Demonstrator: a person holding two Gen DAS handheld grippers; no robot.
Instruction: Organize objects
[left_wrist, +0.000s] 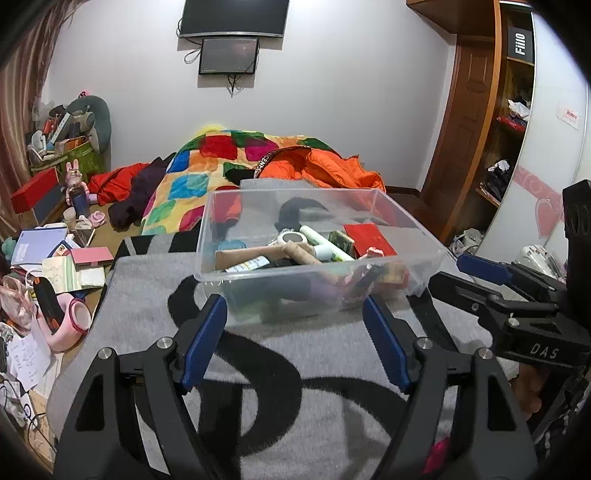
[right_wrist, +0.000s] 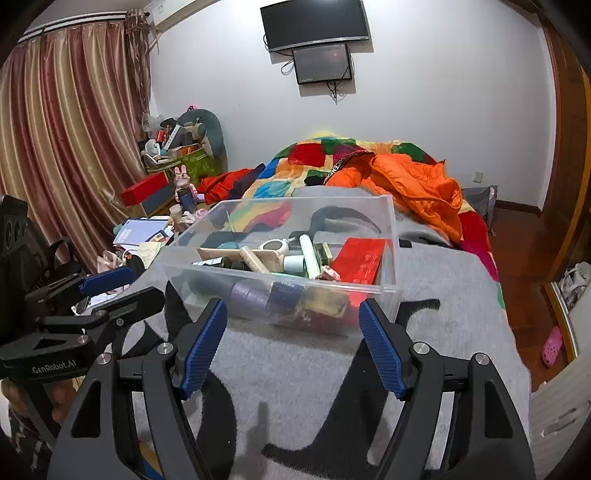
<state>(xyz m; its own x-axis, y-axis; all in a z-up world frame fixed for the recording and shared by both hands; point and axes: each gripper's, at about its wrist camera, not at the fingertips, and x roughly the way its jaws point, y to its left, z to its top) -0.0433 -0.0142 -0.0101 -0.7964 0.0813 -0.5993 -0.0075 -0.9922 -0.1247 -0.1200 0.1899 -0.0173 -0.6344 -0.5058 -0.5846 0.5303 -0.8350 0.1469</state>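
The grey blanket (left_wrist: 295, 350) covers the bed as a work surface; at 12 o'clock sits the clear plastic bin (left_wrist: 399, 225), collecting clutter. The left gripper (left_wrist: 295, 339) and right gripper (right_wrist: 291, 343) hover released, empty, facing it

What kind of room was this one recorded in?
Most likely a cluttered home bedroom: a bed under a multicoloured patchwork quilt, a black wall-mounted television, and striped red-and-gold curtains.

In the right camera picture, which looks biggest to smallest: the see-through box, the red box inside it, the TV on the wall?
1. See-through box
2. TV
3. Red box

The TV hangs far back, so it only looks smaller here.
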